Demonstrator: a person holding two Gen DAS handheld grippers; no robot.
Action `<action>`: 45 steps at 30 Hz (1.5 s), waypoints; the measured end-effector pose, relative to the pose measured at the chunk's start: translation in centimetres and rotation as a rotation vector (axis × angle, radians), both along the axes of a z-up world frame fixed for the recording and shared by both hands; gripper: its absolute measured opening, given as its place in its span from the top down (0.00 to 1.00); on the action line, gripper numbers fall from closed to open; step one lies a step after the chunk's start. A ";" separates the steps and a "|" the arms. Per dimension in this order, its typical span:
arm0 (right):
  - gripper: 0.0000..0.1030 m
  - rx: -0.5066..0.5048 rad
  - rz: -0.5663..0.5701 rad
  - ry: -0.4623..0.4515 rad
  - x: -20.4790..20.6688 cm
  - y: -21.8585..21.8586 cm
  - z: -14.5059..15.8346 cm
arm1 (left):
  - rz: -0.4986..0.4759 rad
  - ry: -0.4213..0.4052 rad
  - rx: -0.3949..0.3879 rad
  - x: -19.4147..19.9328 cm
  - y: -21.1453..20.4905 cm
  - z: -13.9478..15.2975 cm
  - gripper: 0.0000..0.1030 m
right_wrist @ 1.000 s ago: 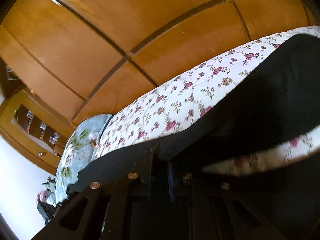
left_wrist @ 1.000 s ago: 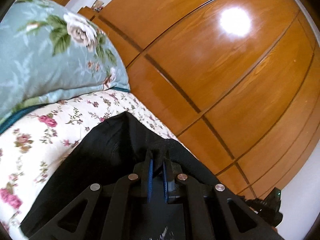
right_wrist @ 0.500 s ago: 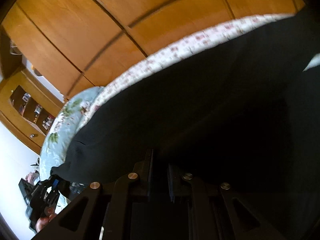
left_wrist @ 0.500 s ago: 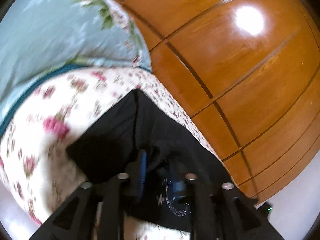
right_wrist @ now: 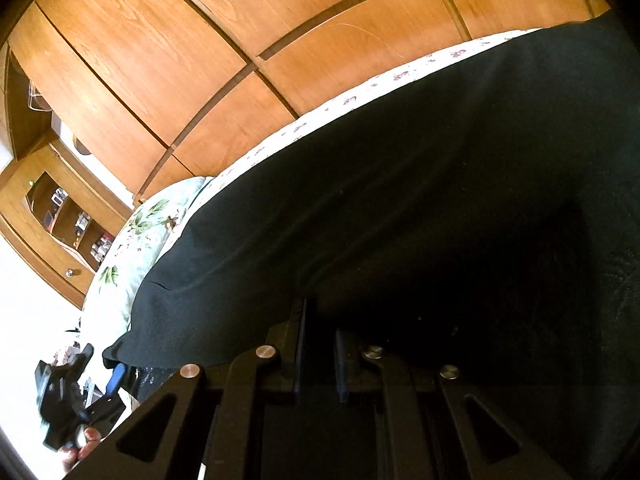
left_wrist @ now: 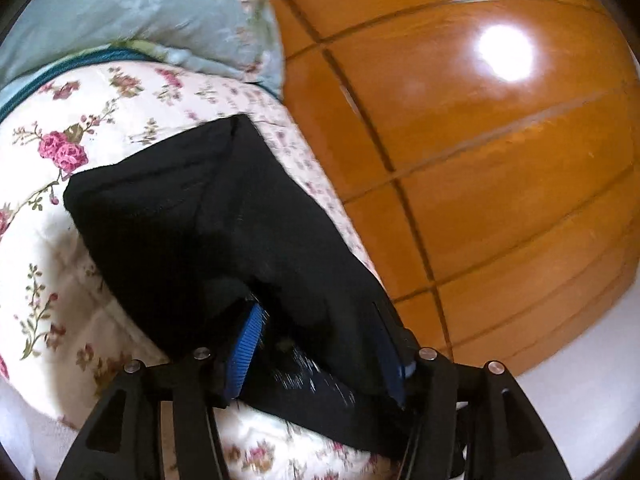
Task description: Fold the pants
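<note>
Black pants [left_wrist: 224,216] lie on the floral bedspread [left_wrist: 60,128], folded over, with one corner pointing away from me. My left gripper [left_wrist: 320,344] is open, its blue-padded fingers [left_wrist: 244,354] spread wide, and the near edge of the pants lies loosely between them. In the right wrist view the pants [right_wrist: 400,184] fill most of the frame. My right gripper [right_wrist: 320,352] is shut on the pants' fabric, which drapes over its tips. The left gripper [right_wrist: 116,376] shows small at the lower left of that view.
A pale green floral pillow [left_wrist: 120,4] lies at the head of the bed, just beyond the pants. A glossy wooden wardrobe [left_wrist: 480,140] runs along the far side of the bed. Wooden shelves [right_wrist: 60,216] stand beyond the pillow.
The left gripper has opened and let go of the pants. Both grippers carried the fabric over, and the pants now lie folded on the bed. The right gripper stays shut.
</note>
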State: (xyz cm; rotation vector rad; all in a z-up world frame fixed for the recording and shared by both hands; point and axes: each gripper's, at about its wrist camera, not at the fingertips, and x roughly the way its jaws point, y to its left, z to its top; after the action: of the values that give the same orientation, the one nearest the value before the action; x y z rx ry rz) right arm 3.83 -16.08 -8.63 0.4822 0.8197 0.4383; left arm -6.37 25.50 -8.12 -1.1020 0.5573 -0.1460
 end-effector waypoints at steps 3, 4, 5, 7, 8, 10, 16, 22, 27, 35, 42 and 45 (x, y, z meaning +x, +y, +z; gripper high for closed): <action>0.89 0.000 -0.002 0.016 0.3 0.0 0.3 | 0.058 0.035 -0.032 1.2 0.8 -0.1 0.67; 0.89 -0.001 -0.004 0.020 0.4 0.1 0.4 | 0.064 0.052 -0.008 1.7 0.9 0.2 0.86; 0.89 -0.002 -0.007 0.020 0.4 0.1 0.8 | 0.064 0.068 0.033 2.3 0.9 0.7 0.90; 0.89 -0.001 -0.003 -0.014 0.1 -0.1 1.9 | 0.052 0.060 0.101 3.1 1.1 2.0 0.91; 0.89 -0.006 0.003 -0.039 -0.2 0.0 2.6 | 0.047 0.025 0.115 3.0 1.4 3.0 0.91; 0.89 -0.038 0.027 -0.117 -1.2 0.4 4.8 | 0.054 -0.046 0.120 2.6 2.0 4.5 0.92; 0.89 -0.105 0.179 -0.292 -6.2 2.6 8.3 | 0.106 -0.101 0.163 -0.7 4.4 5.1 0.92; 0.89 -0.196 0.258 -0.095 -6.2 4.6 2.0 | 0.113 0.088 0.135 -2.1 4.7 -1.6 0.92; 0.89 -0.182 0.261 -0.092 -6.2 4.4 1.8 | 0.124 0.069 0.133 -1.9 4.6 -1.6 0.92; 0.89 -0.153 0.286 -0.194 -7.7 4.1 4.7 | 0.129 -0.030 0.173 -2.7 5.2 2.0 0.92; 0.90 -0.133 0.280 -0.050 -6.8 3.7 1.3 | 0.102 0.111 0.226 -2.7 4.7 -1.0 0.92; 0.89 -0.120 0.277 -0.047 -6.6 3.5 1.3 | 0.117 0.102 0.207 -3.0 4.8 -1.0 0.89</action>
State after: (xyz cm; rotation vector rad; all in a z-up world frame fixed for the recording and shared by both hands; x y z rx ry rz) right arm -2.76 -12.62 -7.37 0.2461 0.8657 0.6496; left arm -9.38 30.30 -9.14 -0.9409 0.5831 0.0693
